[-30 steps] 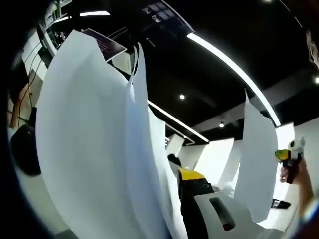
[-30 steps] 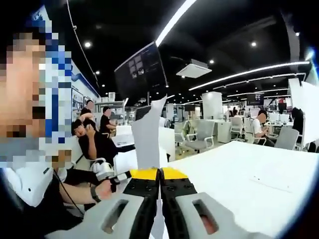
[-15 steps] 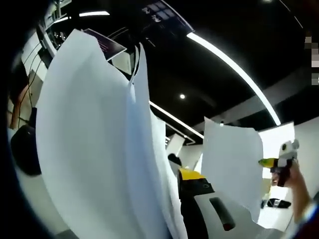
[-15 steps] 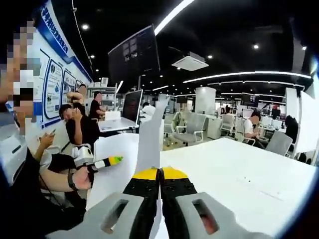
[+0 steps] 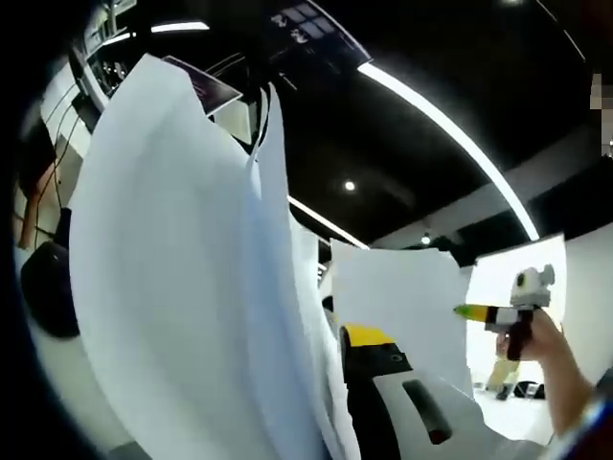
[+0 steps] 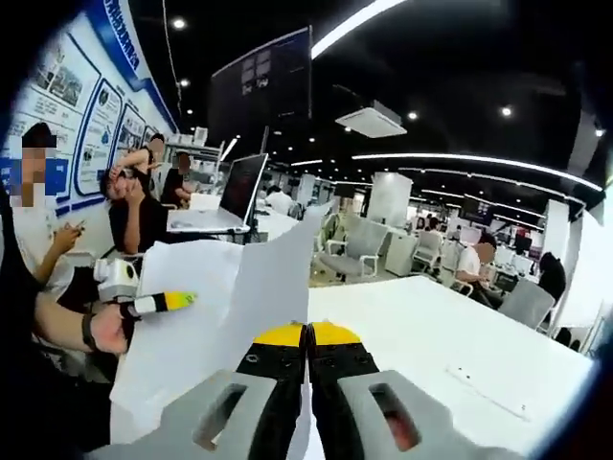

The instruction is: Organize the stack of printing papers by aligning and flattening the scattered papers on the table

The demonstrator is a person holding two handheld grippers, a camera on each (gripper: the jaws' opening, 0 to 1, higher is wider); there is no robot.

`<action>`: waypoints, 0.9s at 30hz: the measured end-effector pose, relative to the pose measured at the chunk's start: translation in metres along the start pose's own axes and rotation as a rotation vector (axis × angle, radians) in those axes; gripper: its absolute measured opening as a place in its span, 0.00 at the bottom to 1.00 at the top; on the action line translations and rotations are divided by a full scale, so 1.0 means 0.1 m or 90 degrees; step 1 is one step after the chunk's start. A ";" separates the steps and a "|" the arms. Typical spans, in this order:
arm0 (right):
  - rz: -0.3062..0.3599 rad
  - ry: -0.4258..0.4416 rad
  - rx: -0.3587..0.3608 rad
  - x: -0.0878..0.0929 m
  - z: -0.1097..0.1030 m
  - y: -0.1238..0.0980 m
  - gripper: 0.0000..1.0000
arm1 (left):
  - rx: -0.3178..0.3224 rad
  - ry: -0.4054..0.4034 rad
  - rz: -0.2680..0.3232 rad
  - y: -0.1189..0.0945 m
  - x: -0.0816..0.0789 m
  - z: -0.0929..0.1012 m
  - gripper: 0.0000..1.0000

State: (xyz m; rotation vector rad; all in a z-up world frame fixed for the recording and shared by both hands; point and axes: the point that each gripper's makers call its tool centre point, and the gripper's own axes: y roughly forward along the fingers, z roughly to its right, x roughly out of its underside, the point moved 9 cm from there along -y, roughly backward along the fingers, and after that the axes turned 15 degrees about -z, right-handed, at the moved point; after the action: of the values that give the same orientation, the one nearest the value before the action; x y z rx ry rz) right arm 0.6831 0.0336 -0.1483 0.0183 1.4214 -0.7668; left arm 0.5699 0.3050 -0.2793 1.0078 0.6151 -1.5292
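A thick bunch of white printing papers (image 5: 182,278) stands upright in the left gripper view and hides one jaw. My left gripper (image 5: 343,337) is shut on its lower edge, with a yellow jaw tip beside the sheets. In the right gripper view my right gripper (image 6: 308,334) is shut on a single white sheet (image 6: 278,278) that rises from its yellow tips. That sheet (image 5: 402,297) hangs face-on to the right of the bunch, with the right gripper (image 5: 479,311) in a hand. The left gripper (image 6: 163,303) and its papers (image 6: 177,335) sit to the left of the sheet.
A white table (image 6: 460,335) spreads below and to the right. Behind it are office chairs (image 6: 364,254), a laptop (image 6: 239,187) on a desk and several seated people at the left and far right. Bright ceiling strips run overhead.
The right gripper and its single sheet have swung closer to the left gripper's bunch, and the sheet now faces the left camera. The left gripper's bunch has stayed as it was.
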 end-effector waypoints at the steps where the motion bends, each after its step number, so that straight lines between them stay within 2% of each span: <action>1: 0.004 0.001 -0.002 0.00 0.02 0.04 0.00 | 0.000 0.001 0.000 0.00 0.00 0.00 0.14; 3: 0.013 0.009 -0.012 0.00 0.05 0.11 0.00 | 0.008 0.003 -0.002 0.00 0.00 0.01 0.15; 9: 0.067 0.092 -0.092 0.01 0.16 0.38 0.00 | 0.016 0.013 -0.019 0.03 0.02 0.02 0.18; 10: 0.065 0.090 -0.104 0.02 0.16 0.44 0.00 | 0.013 0.013 -0.020 0.03 0.03 0.02 0.18; 15: 0.039 0.081 -0.103 0.08 0.14 0.69 0.00 | 0.010 0.016 -0.020 0.03 0.03 0.02 0.19; 22: 0.027 0.077 -0.123 0.11 0.02 0.86 0.00 | -0.007 0.021 -0.035 0.07 0.04 0.03 0.22; 27: 0.021 0.078 -0.138 0.11 -0.10 0.97 0.00 | -0.002 0.007 -0.029 0.06 0.03 0.04 0.25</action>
State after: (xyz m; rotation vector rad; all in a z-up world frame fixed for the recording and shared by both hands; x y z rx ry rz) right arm 0.7214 0.1069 -0.2014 -0.0791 1.6109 -0.5889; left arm 0.5743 0.2985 -0.2787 1.0068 0.6521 -1.5630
